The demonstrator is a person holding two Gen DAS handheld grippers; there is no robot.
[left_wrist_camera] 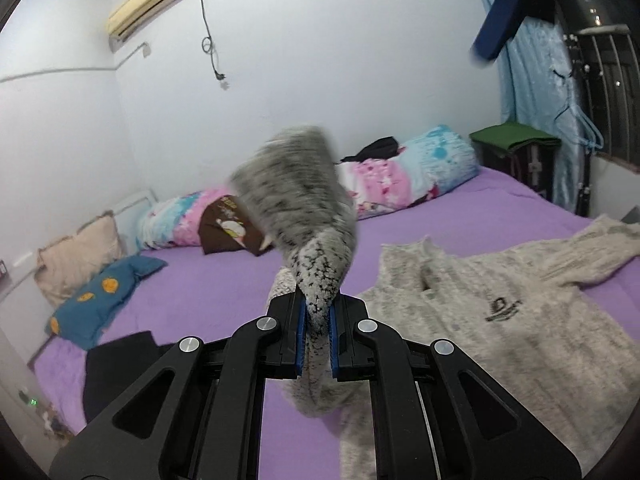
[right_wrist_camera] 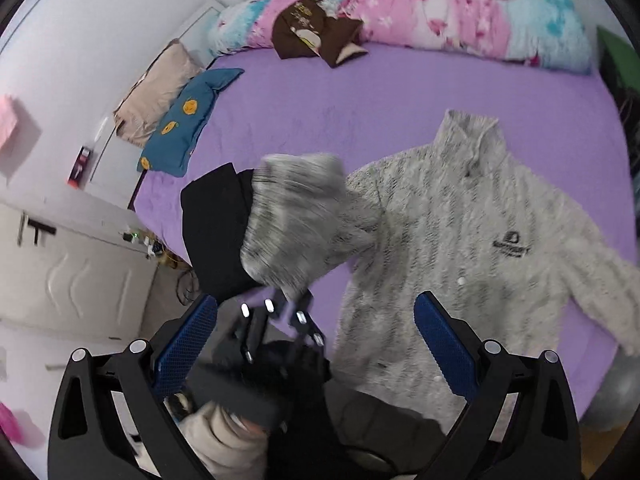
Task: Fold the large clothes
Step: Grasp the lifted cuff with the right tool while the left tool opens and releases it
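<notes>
Sweater (right_wrist_camera: 460,248), a grey flecked knit with a high collar and a dark chest logo, lies face up on the purple bed (right_wrist_camera: 320,112), body spread flat. Its sleeve (left_wrist_camera: 316,292) is lifted off the sheet, clamped between the blue pads of the left gripper (left_wrist_camera: 318,332), the cuff end flopping and blurred above. The right gripper (right_wrist_camera: 316,344) hovers over the hem side with its jaws wide apart and nothing in them. I judge the knit soft, limp and fairly light, prone to sagging and stretching; seams, cuffs and hem corners look the surest holds.
</notes>
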